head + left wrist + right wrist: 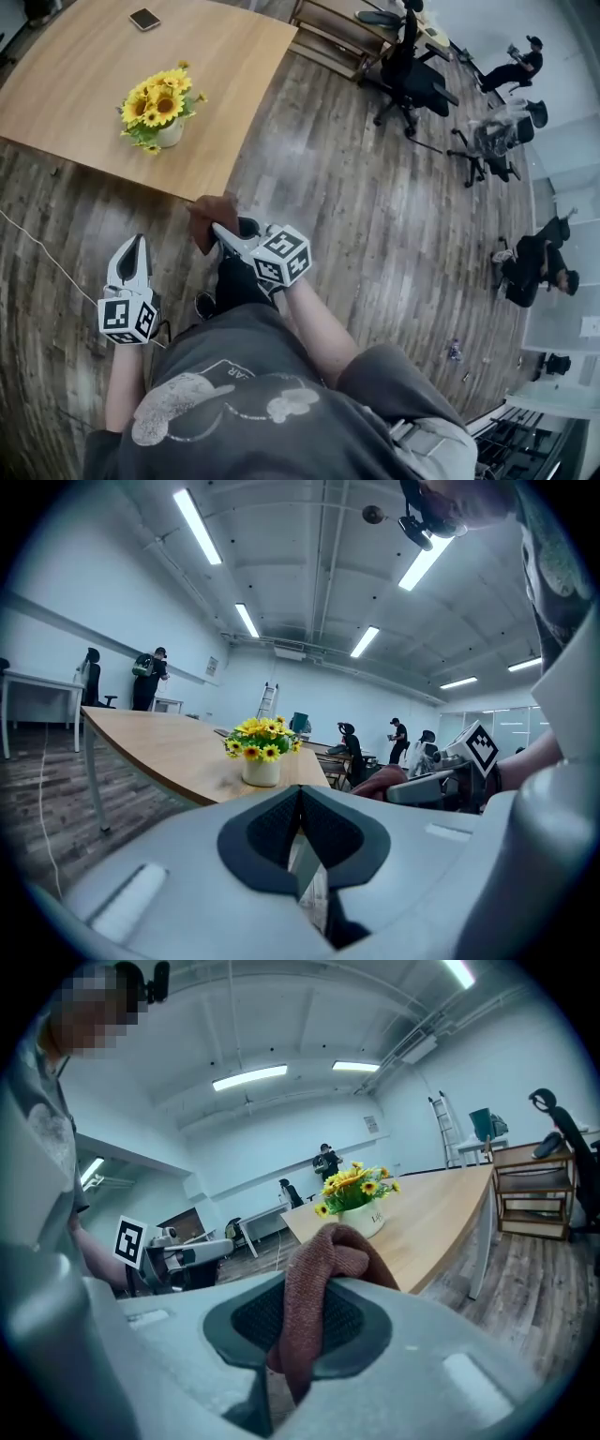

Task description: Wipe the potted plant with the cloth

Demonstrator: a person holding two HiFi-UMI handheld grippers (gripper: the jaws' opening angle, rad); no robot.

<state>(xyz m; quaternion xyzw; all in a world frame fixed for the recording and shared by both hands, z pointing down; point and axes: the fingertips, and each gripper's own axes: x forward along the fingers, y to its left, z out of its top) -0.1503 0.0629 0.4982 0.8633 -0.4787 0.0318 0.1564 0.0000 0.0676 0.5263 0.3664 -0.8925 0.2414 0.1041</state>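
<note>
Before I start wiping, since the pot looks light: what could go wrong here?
The potted plant stands near the table edge; a firm wipe might tip it off. The left hand-held gripper is shut and empty, so nothing steadies it. The cloth bunched in the right hand-held gripper could snag the plant.

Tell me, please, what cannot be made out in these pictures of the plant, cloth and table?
Right gripper view: cloth, lower end hidden by the right gripper.
Right gripper view: pot, print too small to read.
Head view: table, far side cut off by the top edge.
Head view: flat dark thing on the table, too small to identify.
</note>
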